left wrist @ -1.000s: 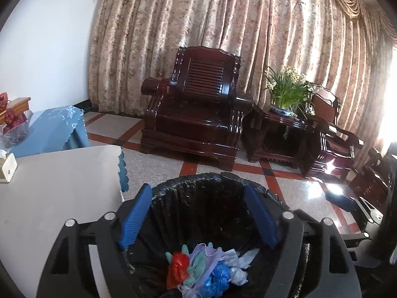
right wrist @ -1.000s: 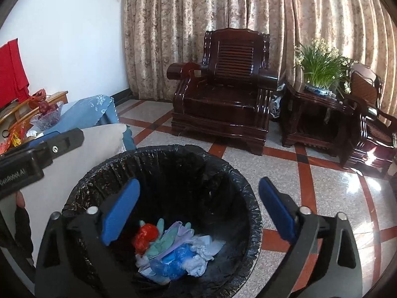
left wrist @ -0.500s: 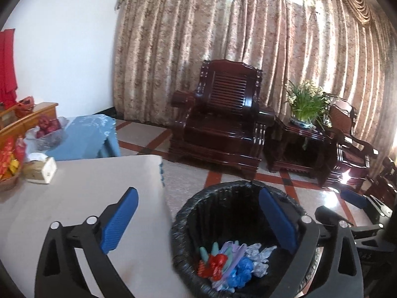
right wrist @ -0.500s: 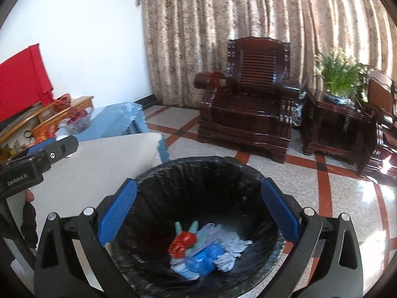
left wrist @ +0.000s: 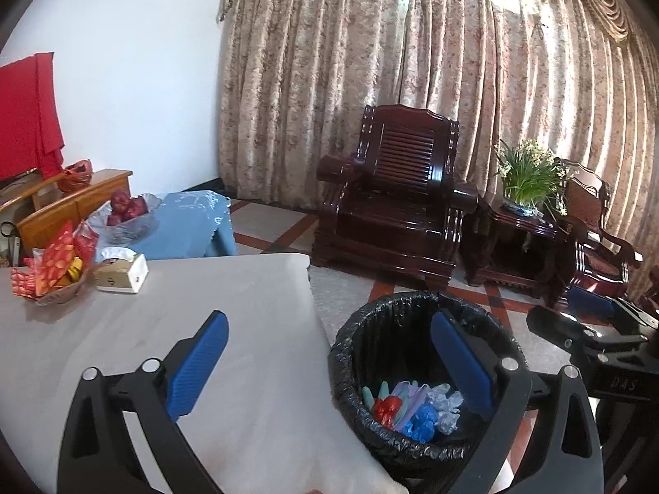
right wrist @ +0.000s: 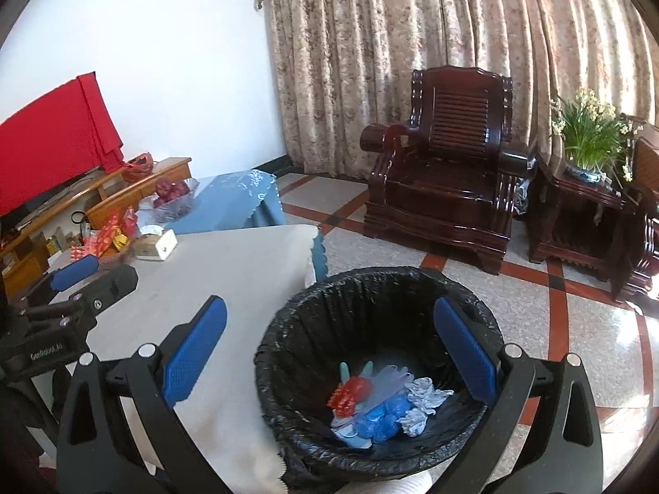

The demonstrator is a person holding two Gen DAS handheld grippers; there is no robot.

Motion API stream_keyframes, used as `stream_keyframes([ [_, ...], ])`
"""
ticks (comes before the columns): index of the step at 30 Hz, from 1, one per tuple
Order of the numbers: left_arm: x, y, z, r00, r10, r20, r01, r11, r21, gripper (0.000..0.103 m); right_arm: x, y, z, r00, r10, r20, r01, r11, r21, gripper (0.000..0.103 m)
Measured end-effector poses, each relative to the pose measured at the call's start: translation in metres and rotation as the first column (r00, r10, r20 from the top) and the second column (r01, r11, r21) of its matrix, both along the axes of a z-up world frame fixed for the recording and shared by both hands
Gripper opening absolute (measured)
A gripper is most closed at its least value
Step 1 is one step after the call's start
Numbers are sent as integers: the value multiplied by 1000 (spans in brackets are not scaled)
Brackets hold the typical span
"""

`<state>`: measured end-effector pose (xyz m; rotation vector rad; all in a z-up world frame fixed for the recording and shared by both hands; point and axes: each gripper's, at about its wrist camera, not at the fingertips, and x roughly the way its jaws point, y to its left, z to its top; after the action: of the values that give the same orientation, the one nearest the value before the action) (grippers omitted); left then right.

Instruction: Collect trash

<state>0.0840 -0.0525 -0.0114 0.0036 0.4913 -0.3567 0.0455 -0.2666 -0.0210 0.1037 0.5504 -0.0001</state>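
Where table (left wrist: pixel 247 288) ends, bin (left wrist: pixel 350 341) alongside

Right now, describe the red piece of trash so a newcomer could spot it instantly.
Start at the black-lined trash bin on the floor beside the white table. At its bottom lies a small heap of trash. The red piece sits at the heap's left edge: crumpled, shiny and the only red item, next to blue and white scraps.
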Motion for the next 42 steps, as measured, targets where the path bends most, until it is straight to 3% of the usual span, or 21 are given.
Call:
stream_keyframes([
  [17, -36, 18, 37, 997, 58, 59, -59, 998, 22, 97, -20, 24, 36, 998, 44, 47, -43, 999, -26, 98],
  [42, -46, 32, 44, 994, 85, 73, -87, 996, 20, 97, -24, 39, 39, 997, 58, 53, -56, 998, -36, 98],
])
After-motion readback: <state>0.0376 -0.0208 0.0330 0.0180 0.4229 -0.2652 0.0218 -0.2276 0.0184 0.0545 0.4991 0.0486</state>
